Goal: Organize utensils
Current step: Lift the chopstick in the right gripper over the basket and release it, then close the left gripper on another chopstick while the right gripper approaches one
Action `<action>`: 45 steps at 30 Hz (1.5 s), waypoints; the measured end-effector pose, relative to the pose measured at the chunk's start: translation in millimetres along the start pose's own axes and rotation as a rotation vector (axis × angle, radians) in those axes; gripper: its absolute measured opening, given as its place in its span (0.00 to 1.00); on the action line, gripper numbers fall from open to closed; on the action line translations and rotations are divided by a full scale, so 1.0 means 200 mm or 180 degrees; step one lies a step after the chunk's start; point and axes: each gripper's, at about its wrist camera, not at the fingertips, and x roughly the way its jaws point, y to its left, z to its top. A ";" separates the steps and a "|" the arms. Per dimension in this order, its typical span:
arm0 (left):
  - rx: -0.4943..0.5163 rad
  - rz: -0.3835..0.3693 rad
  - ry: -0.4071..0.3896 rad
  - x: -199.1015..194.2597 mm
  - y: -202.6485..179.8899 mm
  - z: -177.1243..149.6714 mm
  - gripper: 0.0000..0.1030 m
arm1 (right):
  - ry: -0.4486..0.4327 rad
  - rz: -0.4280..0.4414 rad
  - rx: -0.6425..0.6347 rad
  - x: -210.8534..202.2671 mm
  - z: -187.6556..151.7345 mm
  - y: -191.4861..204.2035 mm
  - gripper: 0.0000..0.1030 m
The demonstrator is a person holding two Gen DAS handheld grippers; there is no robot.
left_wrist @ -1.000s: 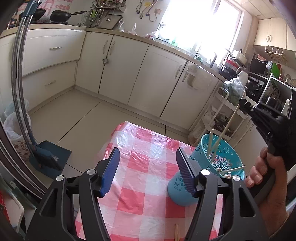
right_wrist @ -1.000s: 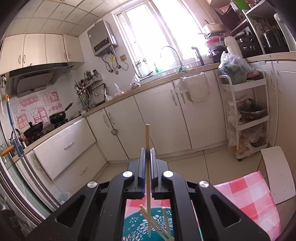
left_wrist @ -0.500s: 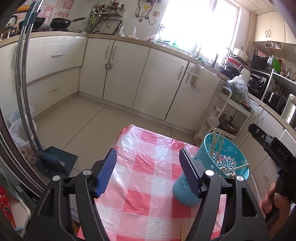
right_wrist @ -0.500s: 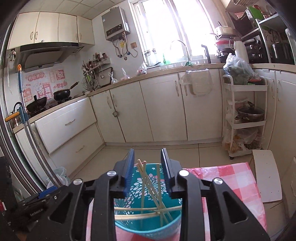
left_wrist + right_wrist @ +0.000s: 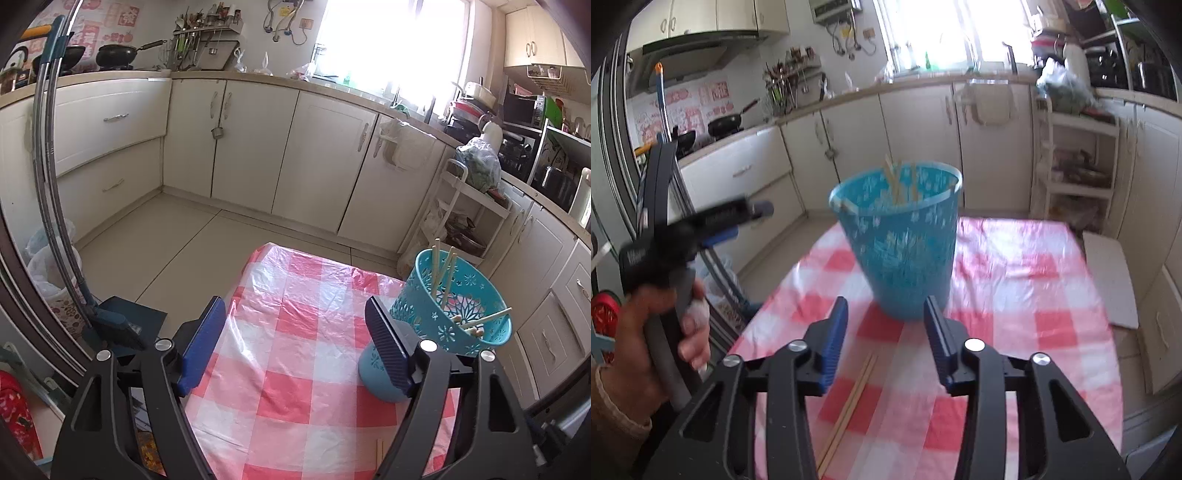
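A blue perforated basket (image 5: 454, 314) stands on the red-and-white checked tablecloth (image 5: 295, 332) and holds several wooden chopsticks (image 5: 443, 273). It also shows in the right wrist view (image 5: 905, 236), blurred. A pair of chopsticks (image 5: 849, 398) lies on the cloth in front of the basket, below my right gripper (image 5: 884, 339), which is open and empty. My left gripper (image 5: 295, 339) is open and empty above the cloth, left of the basket. It also shows at the left of the right wrist view (image 5: 701, 229), held in a hand.
Cream kitchen cabinets (image 5: 258, 147) run along the back walls. A white shelf trolley (image 5: 465, 221) stands behind the table at right. A dustpan and broom (image 5: 118, 321) stand on the floor at left. A white board (image 5: 1108, 280) lies right of the table.
My right gripper let go of a chopstick into the basket, opened wider and pulled back and down toward the chopsticks lying on the cloth. My left gripper rose slightly.
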 end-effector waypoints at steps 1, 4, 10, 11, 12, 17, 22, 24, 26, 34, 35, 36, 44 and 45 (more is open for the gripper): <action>0.0007 0.0019 0.0016 0.00 0.00 -0.01 0.72 | 0.0129 0.0028 0.0017 0.03 -0.05 0.01 0.25; 0.0051 0.0085 0.0063 0.00 0.02 -0.03 0.72 | 0.0432 0.0057 0.0062 0.12 -0.19 0.02 0.18; 0.0077 0.0125 0.0120 -0.06 0.06 -0.08 0.75 | 0.0665 0.0053 0.0155 0.23 -0.30 0.04 0.18; 0.0051 0.0120 0.0148 -0.07 0.07 -0.10 0.75 | 0.0679 0.0047 0.0152 0.25 -0.30 0.05 0.18; 0.0017 0.0107 0.0191 -0.08 0.08 -0.12 0.75 | 0.0686 0.0042 0.0157 0.26 -0.30 0.06 0.18; 0.0057 0.0083 0.0308 -0.10 0.07 -0.20 0.76 | 0.0715 0.0004 0.0151 0.33 -0.31 0.09 0.18; 0.0131 0.0077 0.0351 -0.09 0.05 -0.22 0.76 | 0.0738 -0.0039 0.0088 0.36 -0.34 0.11 0.18; 0.0120 0.0080 0.0375 -0.08 0.05 -0.22 0.76 | 0.0736 -0.0046 0.0072 0.36 -0.33 0.10 0.18; 0.0126 0.0088 0.0399 -0.07 0.05 -0.22 0.76 | 0.0750 -0.0048 0.0052 0.36 -0.33 0.09 0.15; 0.0622 -0.0151 0.0923 0.05 -0.14 -0.36 0.76 | 0.0825 -0.0060 -0.0308 0.35 -0.33 0.09 0.10; 0.0727 -0.0206 0.1008 0.06 -0.18 -0.41 0.76 | 0.0846 -0.0071 -0.0367 0.34 -0.34 0.08 0.10; 0.0838 -0.0268 0.1103 0.08 -0.23 -0.45 0.76 | 0.0871 -0.0088 -0.0422 0.33 -0.34 0.07 0.10; 0.1163 -0.0413 0.1543 0.15 -0.40 -0.68 0.72 | 0.0923 -0.0198 -0.0179 0.24 -0.34 -0.15 0.10; 0.1156 -0.0407 0.1568 0.16 -0.40 -0.69 0.72 | 0.0915 -0.0196 -0.0132 0.24 -0.34 -0.16 0.10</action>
